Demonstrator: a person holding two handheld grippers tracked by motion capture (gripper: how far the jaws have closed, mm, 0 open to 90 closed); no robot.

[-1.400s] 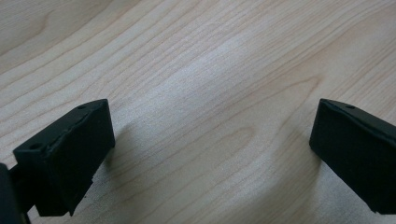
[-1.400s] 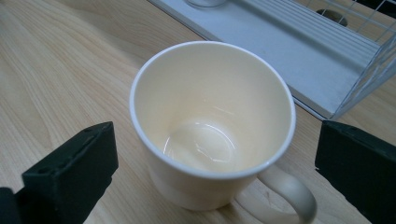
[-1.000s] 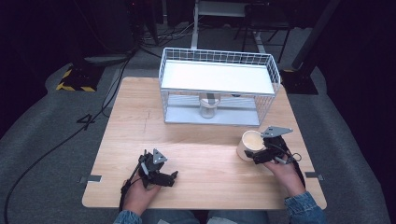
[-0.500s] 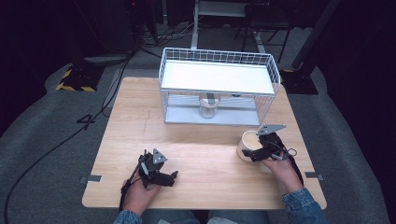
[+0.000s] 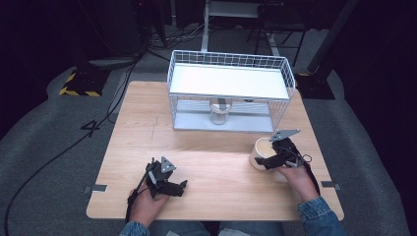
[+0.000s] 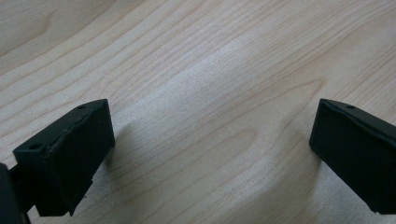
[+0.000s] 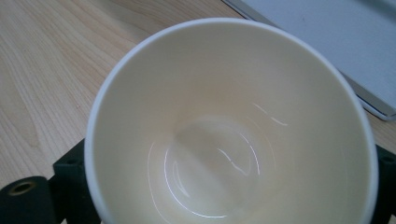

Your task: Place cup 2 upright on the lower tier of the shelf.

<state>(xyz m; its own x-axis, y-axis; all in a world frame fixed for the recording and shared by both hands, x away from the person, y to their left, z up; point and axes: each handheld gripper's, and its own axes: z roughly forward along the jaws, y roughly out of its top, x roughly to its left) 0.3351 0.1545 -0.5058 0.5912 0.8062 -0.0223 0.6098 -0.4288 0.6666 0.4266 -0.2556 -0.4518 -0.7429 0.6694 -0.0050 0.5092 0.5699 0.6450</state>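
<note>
1. High view: the right gripper (image 5: 268, 158) sits at the lower right of the frame, its hand (image 5: 295, 177) reaching in from the bottom edge, jaws on either side of a cream paper cup (image 5: 259, 150) standing upright on the wooden table (image 5: 211, 147). The left gripper (image 5: 169, 186) rests low at the lower left, held by the left hand (image 5: 147, 204), pointing right. A white wire rack (image 5: 231, 91) stands at upper centre, a glass jar (image 5: 219, 113) under its shelf.
2. Left gripper view: both black jaws stand wide apart over bare table (image 6: 210, 93) with nothing between them.
3. Right gripper view: the cup (image 7: 229, 126) fills the centre, empty inside, the jaws closed against its two sides at the lower corners.
</note>
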